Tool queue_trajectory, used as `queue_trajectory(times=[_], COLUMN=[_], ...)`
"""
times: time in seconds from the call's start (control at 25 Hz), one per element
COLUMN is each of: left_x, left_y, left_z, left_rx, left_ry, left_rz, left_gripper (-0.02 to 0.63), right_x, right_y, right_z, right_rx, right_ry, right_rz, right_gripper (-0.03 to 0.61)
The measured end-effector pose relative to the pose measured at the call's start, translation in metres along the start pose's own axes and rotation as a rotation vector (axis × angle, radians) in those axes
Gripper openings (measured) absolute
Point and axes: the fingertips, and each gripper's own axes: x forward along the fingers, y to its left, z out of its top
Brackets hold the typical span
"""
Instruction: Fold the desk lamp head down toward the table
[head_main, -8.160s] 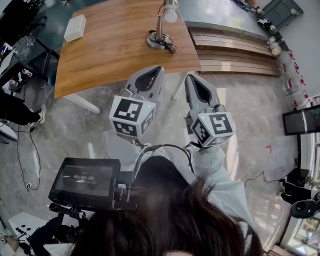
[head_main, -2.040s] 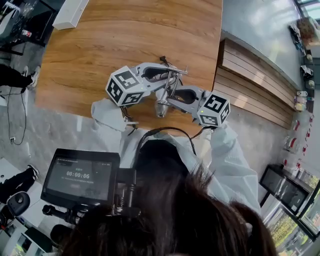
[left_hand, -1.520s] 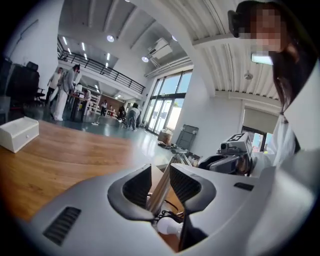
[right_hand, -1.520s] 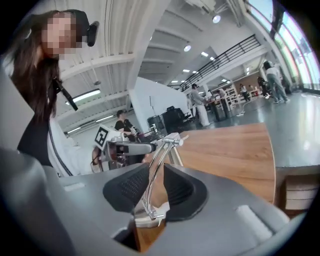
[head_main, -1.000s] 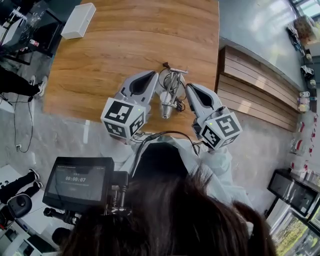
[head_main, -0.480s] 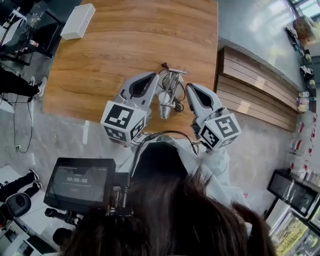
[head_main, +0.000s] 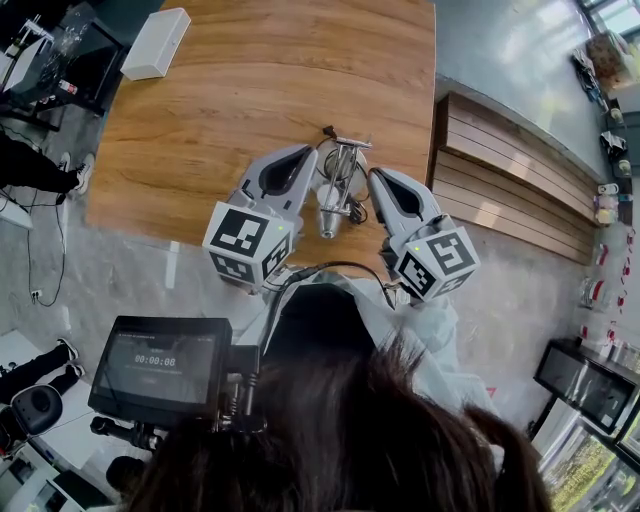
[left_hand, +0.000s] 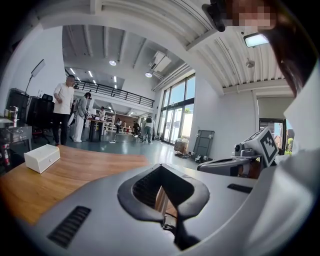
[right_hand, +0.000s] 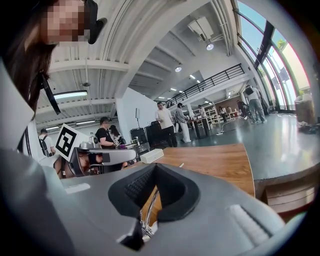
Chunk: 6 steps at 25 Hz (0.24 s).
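Note:
A metal desk lamp stands near the front edge of the wooden table. Its arm is folded over and its cone-shaped head points toward me, low over the tabletop. A black cable curls by its base. My left gripper hangs just left of the lamp, shut and empty. My right gripper hangs just right of it, also shut and empty. Neither touches the lamp. Through the shut jaws in the right gripper view a bit of the lamp's metal rod shows. The left gripper view shows shut jaws too.
A white box lies at the table's far left corner. A slatted wooden bench runs along the table's right side. A camera monitor hangs below my head. People stand far off across the hall.
Two seconds ago both grippers were at the lamp; since then they have drawn back to either side of it. Over the last second nothing has visibly moved.

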Motion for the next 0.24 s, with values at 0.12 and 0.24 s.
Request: queue_trajectory(times=[0.12, 0.24], left_x=[-0.0005, -0.0004], left_y=[0.0003, 0.0001], left_z=[-0.0014, -0.0022], left_rx=[0.000, 0.000], left_ry=[0.002, 0.007], left_rz=[0.001, 0.000], left_gripper=[0.003, 0.003], right_x=[0.0005, 0.0003], right_y=[0.0012, 0.0009], right_z=[-0.0018, -0.0032], right_rx=[0.005, 0.008], right_ry=[0.004, 0.007], right_rz=[0.003, 0.001], right_gripper=[0.000, 0.000])
